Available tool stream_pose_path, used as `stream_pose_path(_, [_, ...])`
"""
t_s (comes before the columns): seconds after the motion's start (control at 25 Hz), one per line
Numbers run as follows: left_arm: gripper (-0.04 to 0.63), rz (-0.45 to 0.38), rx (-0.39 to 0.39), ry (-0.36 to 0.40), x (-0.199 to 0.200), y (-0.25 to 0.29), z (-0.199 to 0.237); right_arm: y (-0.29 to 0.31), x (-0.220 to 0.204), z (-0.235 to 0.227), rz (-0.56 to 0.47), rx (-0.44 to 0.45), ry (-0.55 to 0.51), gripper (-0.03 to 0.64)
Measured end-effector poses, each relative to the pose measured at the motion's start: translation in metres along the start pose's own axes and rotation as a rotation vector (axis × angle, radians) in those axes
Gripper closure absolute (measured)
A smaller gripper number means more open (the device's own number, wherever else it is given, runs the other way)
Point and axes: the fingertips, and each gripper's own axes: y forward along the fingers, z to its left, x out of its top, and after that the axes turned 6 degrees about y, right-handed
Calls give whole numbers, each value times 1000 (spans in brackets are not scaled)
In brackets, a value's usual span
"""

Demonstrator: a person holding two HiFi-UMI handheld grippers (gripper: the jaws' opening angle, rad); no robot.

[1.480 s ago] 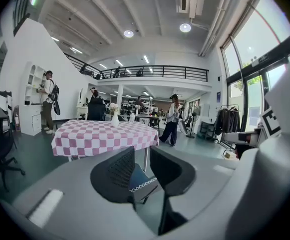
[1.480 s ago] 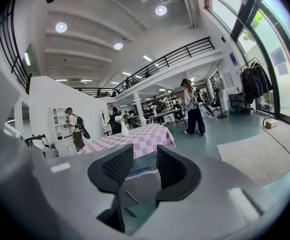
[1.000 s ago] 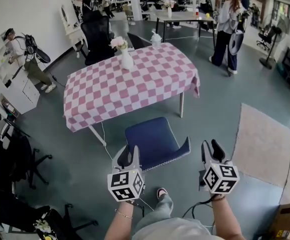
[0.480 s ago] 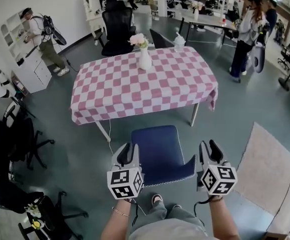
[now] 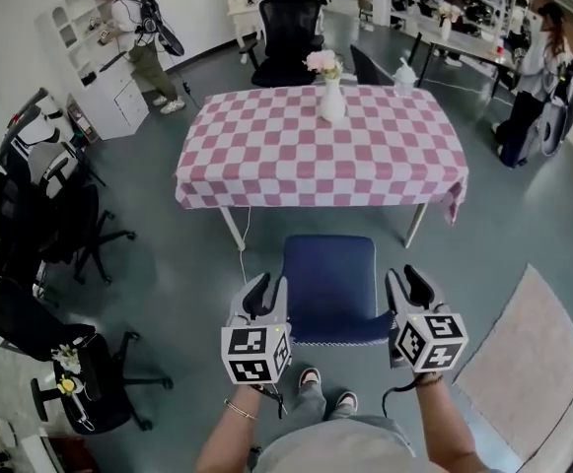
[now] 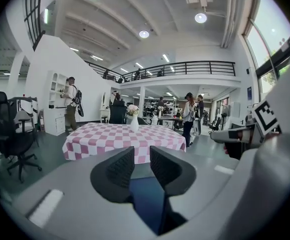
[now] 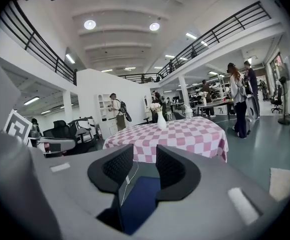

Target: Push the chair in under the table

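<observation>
I see the left tongs (image 5: pixel 266 290) and right tongs (image 5: pixel 408 284) flanking the blue chair (image 5: pixel 329 276), both pairs apart, clamped on nothing. Chair stands near the checked tabletop (image 5: pixel 266 156).

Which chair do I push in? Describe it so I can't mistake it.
Find the table with the pink-and-white checked cloth in mid-room. At its near side, pulled out, stands the chair. It is the only blue one; the black office chairs stand off to the left and behind the table.
</observation>
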Motion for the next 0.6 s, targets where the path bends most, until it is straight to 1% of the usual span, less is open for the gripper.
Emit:
stream_pose_path(0.12, [498, 16, -29, 15, -9, -9, -6, -1, -7, 11, 36, 67, -38, 486])
stream_pose_path(0.32, [494, 85, -121, 120, -31, -21, -15, -5, -29, 21, 115, 172, -86, 486])
stream_pose_path(0.44, [494, 136, -166, 164, -49, -28, -21, -9, -50, 25, 174, 228, -107, 486])
stream_pose_path(0.52, [492, 177, -219, 198, -60, -33, -30, -12, -65, 29, 221, 270, -131, 486])
stream_pose_path(0.6, [489, 220, -293, 252, -72, -35, -44, -14, -82, 34, 279, 317, -170, 486])
